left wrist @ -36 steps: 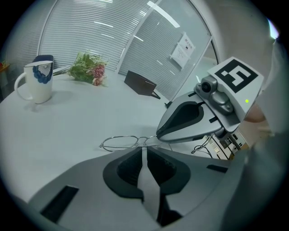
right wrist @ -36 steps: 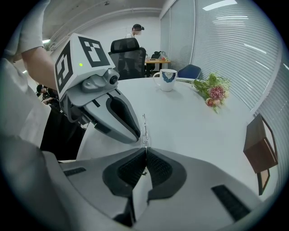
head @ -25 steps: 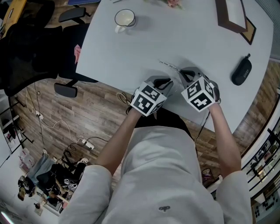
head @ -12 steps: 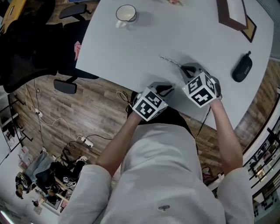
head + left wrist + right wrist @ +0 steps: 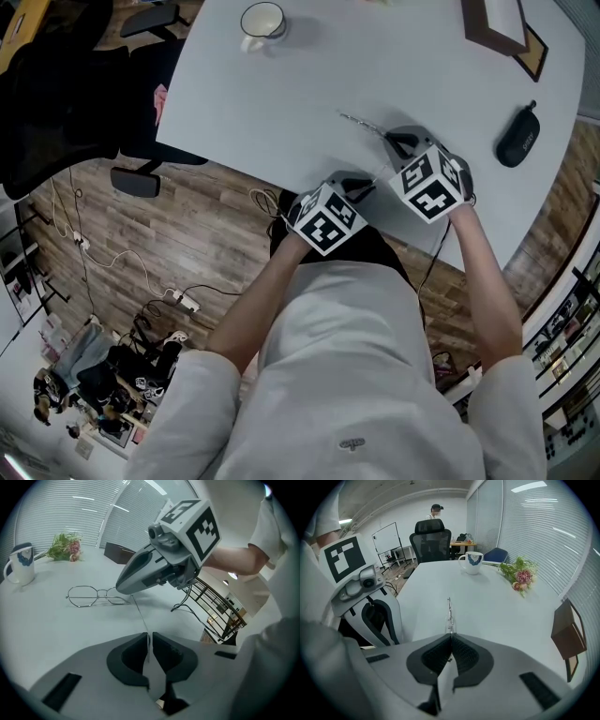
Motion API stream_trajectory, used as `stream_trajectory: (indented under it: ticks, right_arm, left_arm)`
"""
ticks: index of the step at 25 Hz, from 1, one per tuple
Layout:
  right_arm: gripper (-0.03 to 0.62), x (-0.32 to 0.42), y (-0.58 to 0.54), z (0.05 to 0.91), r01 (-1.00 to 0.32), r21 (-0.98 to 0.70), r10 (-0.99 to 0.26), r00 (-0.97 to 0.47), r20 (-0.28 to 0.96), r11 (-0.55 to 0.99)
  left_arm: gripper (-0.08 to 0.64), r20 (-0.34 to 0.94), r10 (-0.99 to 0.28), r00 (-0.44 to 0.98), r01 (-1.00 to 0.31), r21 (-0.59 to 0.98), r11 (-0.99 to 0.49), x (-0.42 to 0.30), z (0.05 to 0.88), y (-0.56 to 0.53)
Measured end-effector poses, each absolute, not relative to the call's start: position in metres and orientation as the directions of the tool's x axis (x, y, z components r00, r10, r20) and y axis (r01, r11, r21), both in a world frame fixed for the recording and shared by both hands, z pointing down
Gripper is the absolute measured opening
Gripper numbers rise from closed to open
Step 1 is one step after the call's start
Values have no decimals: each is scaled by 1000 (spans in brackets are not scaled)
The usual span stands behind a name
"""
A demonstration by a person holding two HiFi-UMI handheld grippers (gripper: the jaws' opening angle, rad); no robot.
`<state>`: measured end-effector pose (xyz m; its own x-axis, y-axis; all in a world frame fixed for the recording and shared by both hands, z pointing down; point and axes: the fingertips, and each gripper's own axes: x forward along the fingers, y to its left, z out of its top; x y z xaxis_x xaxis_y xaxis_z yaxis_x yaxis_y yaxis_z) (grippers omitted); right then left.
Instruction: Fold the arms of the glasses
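Left gripper view has it: the left tongs [image 5: 149, 645] are pinched shut on the tip of one thin arm [image 5: 139, 616] of the glasses [image 5: 89, 596], which look to be resting on the bench [image 5: 42, 630]. That arm runs straight back from the hinge, roughly square to the lenses. The right tongs [image 5: 450, 644] are clamped on the frame's near end, and the frame stretches away from them. Folding, I'd say, means swinging the left tongs in toward the lenses.

Mug [image 5: 262, 21], black case [image 5: 517, 137] and picture frame [image 5: 480, 39] sit apart on the white table [image 5: 309, 84].
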<state>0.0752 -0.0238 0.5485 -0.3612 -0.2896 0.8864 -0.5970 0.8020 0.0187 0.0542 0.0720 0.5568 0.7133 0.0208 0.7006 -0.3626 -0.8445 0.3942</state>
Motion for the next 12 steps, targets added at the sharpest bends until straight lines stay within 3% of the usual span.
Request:
stream_trajectory:
  ticks: [12]
  right_arm:
    - [8, 80, -18, 549, -547, 30, -268, -362, 893, 837]
  left_arm:
    - [32, 726, -1, 688, -354, 333, -874, 50, 554, 66]
